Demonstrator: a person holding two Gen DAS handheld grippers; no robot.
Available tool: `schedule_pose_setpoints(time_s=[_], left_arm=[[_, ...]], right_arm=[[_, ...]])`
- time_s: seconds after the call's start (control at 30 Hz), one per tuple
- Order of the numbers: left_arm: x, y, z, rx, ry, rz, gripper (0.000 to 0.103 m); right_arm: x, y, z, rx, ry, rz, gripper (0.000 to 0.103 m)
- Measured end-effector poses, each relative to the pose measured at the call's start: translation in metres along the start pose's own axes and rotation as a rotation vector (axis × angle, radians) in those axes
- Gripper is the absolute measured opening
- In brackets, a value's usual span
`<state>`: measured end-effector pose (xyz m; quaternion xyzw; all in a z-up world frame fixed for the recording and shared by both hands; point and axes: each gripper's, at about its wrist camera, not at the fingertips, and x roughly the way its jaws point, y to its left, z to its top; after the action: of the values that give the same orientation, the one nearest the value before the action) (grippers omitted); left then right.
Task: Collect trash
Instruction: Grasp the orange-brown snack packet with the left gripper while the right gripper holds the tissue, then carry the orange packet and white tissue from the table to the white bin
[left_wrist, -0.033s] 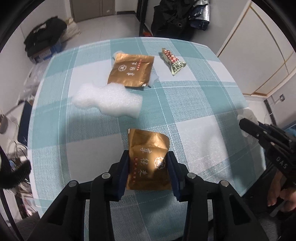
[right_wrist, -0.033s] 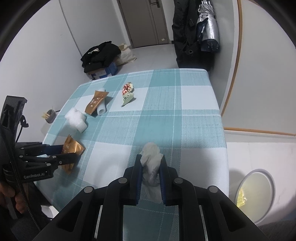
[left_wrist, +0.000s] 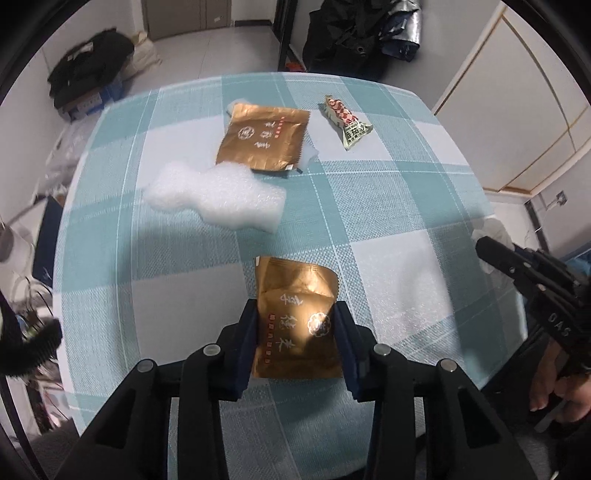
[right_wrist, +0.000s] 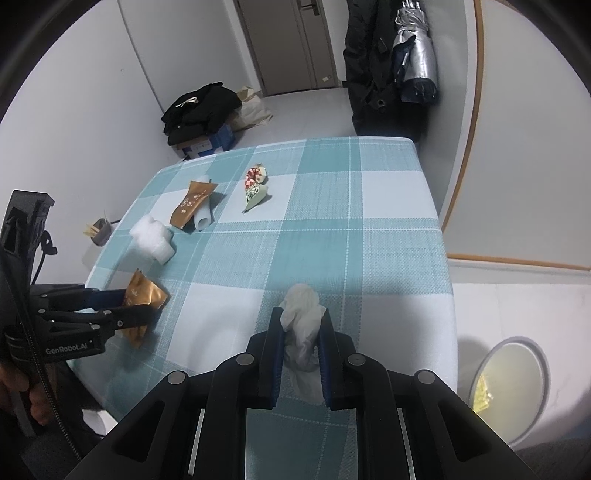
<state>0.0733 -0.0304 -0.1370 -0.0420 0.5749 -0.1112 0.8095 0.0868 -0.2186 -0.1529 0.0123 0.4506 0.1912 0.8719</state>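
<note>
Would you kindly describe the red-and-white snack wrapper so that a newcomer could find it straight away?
Start at the teal checked tablecloth and look to its far end, toward the door. The snack wrapper lies there alone on a white square, right of the flat gold packet. It alone is crumpled, with a red-and-white pattern and a pale green end.

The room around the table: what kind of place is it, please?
Probably a room in a home. A checked tablecloth covers the table, dark coats hang by an inner door, and clothes lie piled on a box on the floor.
</note>
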Motion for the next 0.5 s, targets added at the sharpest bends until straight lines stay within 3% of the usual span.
schedule_pose_setpoints(time_s=[0.27, 0.5], left_arm=[[-0.018, 0.008, 0.001, -0.019, -0.028, -0.049, 0.034], [-0.053, 0.002, 0.007, -0.033, -0.124, -0.086, 0.034]], right_arm=[[-0.004, 0.003, 0.001, 0.028, -0.011, 0.056, 0.016], [-0.036, 0.002, 0.009, 0.063, -0.079, 0.083, 0.016]])
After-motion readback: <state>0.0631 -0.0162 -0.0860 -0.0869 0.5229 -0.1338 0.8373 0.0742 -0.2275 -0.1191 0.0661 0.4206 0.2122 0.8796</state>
